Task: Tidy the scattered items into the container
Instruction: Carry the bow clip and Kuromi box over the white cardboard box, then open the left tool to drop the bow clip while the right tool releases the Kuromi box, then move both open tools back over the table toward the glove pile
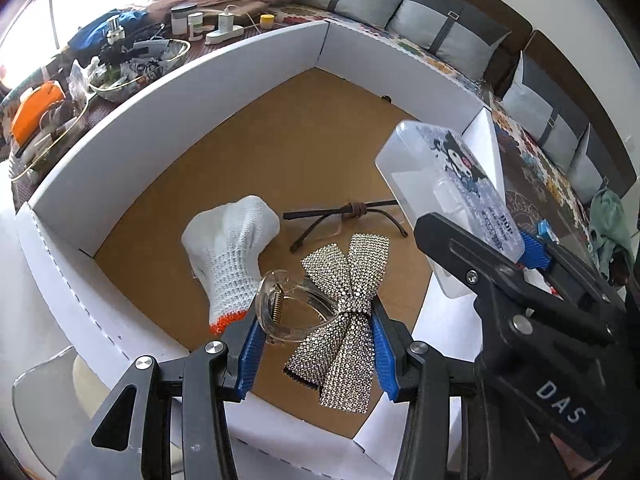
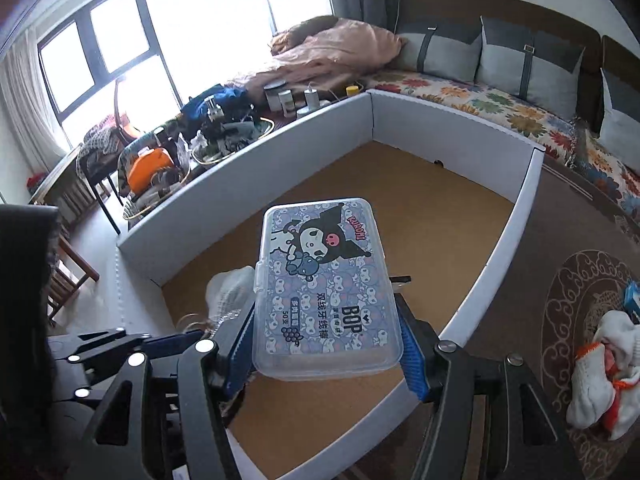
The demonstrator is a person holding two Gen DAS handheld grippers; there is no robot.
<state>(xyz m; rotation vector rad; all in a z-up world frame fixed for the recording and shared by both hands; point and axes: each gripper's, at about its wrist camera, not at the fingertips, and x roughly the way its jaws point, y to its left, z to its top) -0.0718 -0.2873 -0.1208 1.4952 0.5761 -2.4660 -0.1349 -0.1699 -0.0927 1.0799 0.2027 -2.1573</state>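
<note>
Over box (image 1: pixel 120 120), tongs (image 1: pixel 316 344) gripping bow clip (image 1: pixel 340 320)

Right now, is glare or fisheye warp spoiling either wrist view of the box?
Left wrist: top-left corner blown out by daylight; cardboard box walls bow strongly; bow hair clip sharp. Right wrist: windows overexposed, floss case print readable, white glove behind it blurred through plastic.

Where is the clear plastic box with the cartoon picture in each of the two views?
Left wrist view: plastic box at right, above the white glove.
Right wrist view: centre, plastic box between the blue pads.
Shared landmark: white-walled cardboard container below it.
</note>
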